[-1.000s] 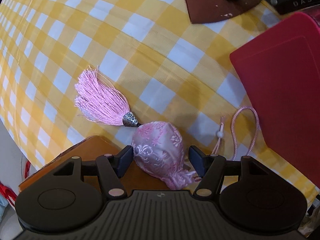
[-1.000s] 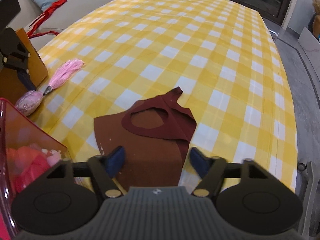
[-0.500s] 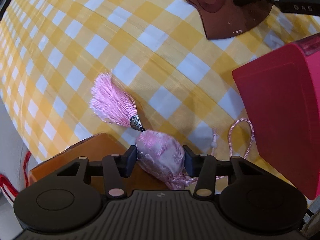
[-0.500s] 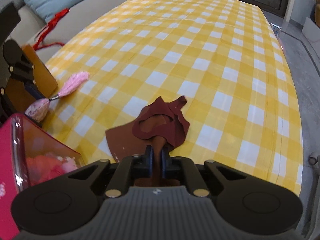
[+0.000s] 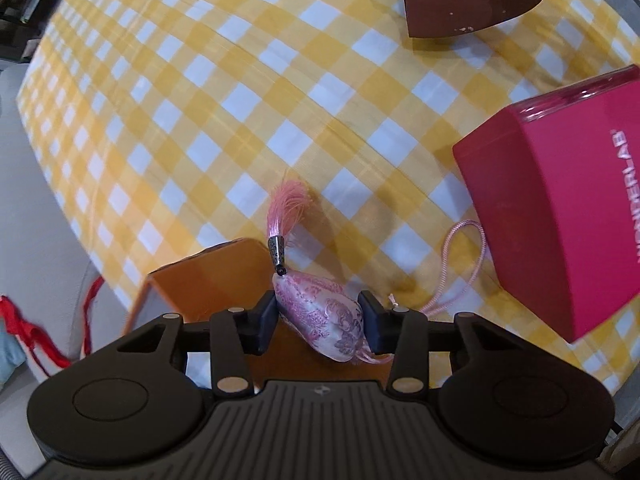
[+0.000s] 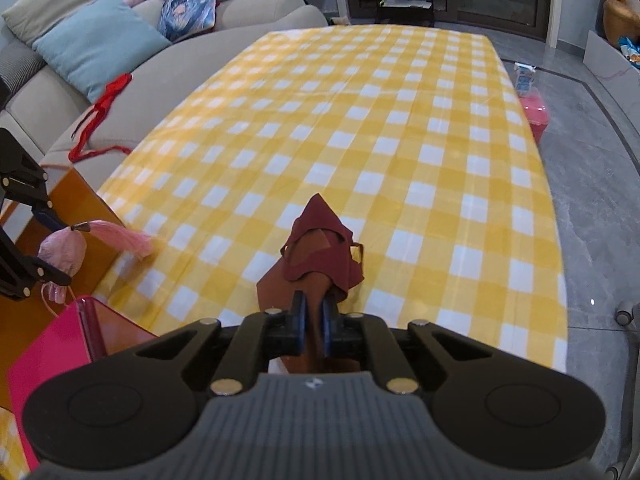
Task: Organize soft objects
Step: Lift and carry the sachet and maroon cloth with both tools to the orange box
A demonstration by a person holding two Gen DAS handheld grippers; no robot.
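My left gripper [image 5: 320,322] is shut on a pink embroidered sachet [image 5: 322,316] and holds it above the table; its pink tassel [image 5: 288,210] sticks up and its cord loop [image 5: 460,264] trails down. The sachet also shows in the right wrist view [image 6: 62,250]. My right gripper [image 6: 314,326] is shut on a dark red-brown felt piece [image 6: 320,256], lifted off the yellow checked tablecloth [image 6: 360,120]. The felt piece shows at the top of the left wrist view [image 5: 460,0].
A pink box [image 5: 568,208] stands right of the sachet; its open top shows in the right wrist view [image 6: 80,344]. An orange box [image 5: 200,284] sits under the left gripper. A sofa with cushions [image 6: 96,44] and a red ribbon [image 6: 100,120] lies left of the table.
Both grippers closed, the left on the sachet and the right on the felt piece, and lifted them off the cloth. The tassel swung up from lying flat.
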